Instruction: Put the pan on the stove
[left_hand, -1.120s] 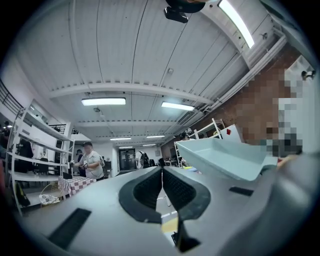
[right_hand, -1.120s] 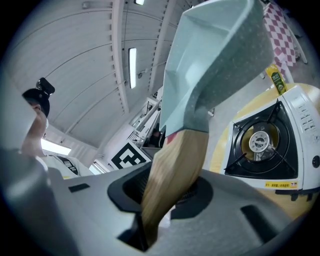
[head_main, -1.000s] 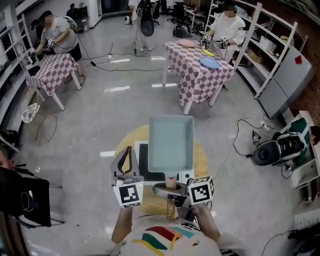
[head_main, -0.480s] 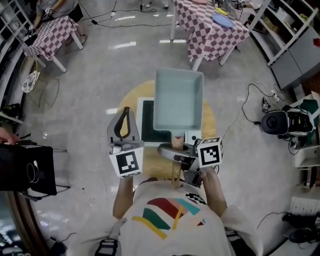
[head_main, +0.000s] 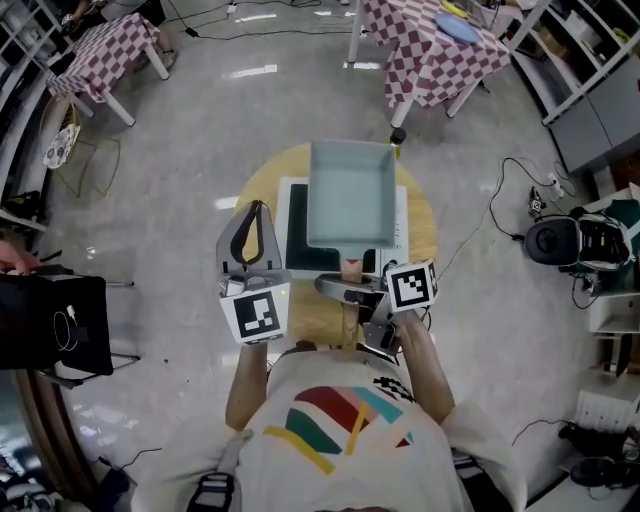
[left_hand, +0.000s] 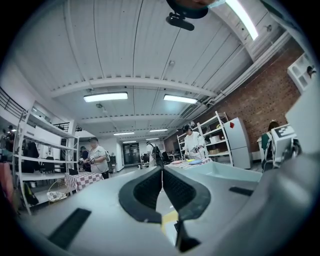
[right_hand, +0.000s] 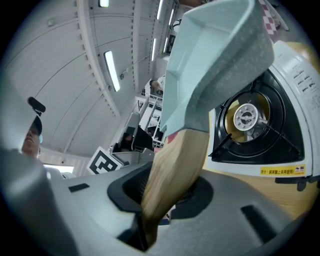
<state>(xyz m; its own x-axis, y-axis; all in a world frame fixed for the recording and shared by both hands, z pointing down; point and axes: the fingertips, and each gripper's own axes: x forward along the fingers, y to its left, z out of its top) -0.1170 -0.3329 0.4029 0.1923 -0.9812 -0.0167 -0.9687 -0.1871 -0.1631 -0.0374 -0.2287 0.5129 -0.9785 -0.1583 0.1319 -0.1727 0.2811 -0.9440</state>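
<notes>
The pan — clamped by its handle in the right gripper — has been nudged nearer centre over the stove, not yet set down; the left gripper is closed, empty.

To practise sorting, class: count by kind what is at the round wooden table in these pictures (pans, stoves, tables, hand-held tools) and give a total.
pan: 1
stove: 1
round table: 1
tools: 2, the left tool and the right tool
Total: 5
</notes>
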